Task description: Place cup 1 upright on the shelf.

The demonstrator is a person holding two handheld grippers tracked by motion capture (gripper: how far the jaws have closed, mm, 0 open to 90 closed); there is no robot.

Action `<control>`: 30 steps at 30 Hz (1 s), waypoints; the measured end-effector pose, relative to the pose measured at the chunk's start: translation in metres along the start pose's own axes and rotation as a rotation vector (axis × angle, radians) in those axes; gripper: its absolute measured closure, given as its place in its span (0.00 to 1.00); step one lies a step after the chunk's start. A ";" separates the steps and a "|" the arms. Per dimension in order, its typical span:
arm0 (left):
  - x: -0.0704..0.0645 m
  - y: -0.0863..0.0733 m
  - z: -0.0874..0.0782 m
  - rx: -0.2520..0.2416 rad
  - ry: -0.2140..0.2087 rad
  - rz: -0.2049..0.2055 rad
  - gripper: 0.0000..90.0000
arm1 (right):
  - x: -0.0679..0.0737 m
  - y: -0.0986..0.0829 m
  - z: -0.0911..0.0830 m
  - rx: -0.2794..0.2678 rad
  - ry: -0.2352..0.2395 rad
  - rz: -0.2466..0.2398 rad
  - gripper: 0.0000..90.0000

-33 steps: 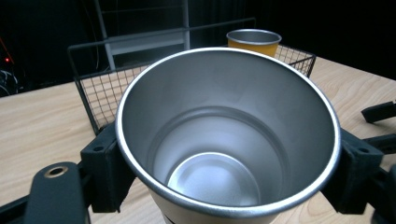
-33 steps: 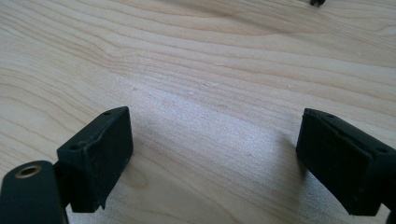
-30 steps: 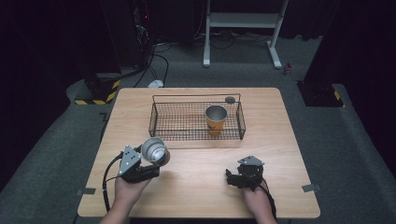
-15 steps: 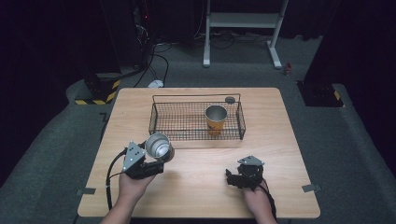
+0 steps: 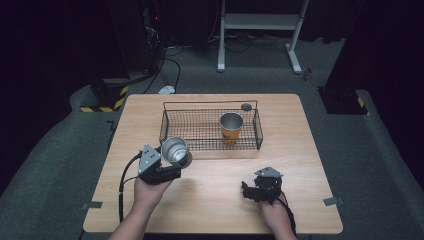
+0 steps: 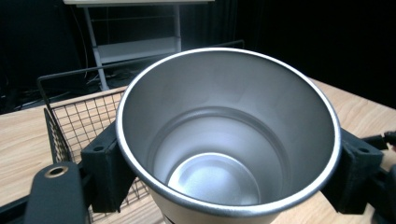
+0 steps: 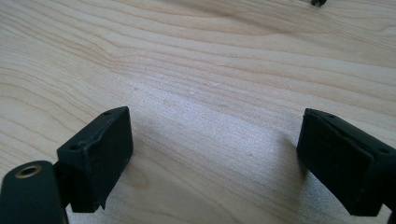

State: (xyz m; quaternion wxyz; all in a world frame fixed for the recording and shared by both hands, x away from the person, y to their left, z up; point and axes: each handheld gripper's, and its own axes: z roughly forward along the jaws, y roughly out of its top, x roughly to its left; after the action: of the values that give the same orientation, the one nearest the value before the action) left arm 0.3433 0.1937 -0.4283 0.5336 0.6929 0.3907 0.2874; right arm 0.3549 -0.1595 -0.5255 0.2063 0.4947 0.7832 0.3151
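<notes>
I hold the steel cup [image 5: 174, 149] clamped between the jaws of my left gripper [image 5: 167, 167], one jaw on each side of its wall just under the rim. The cup hangs above the table [image 5: 210, 200], just in front of the wire basket [image 5: 165, 131] near that basket's left front corner. To do this step well, I judge I should keep the cup upright, lift it high enough to clear the basket's top wire, and set it down on the mesh floor to the left of the yellow-banded cup [image 5: 231, 127] already standing near the basket's right end, so the two don't knock. I should let go only when the base sits flat.

My right gripper [image 5: 252, 190] rests toward the table's front right, jaws wide apart with nothing but bare wood between them.

The cup is brushed metal, open-mouthed and empty, widening from a stepped round bottom to a thin rolled rim [image 6: 224, 212]. Its smooth wall could slip if my grip slackens.
</notes>
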 end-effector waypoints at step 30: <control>0.017 0.022 0.029 0.011 0.011 -0.022 0.21 | 0.000 0.000 0.000 0.000 -0.003 -0.006 0.11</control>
State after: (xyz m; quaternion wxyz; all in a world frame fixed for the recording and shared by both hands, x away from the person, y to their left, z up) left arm 0.3809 0.1903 -0.4150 0.5306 0.6900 0.4027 0.2831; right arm 0.3553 -0.1591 -0.5256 0.2087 0.4927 0.7843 0.3137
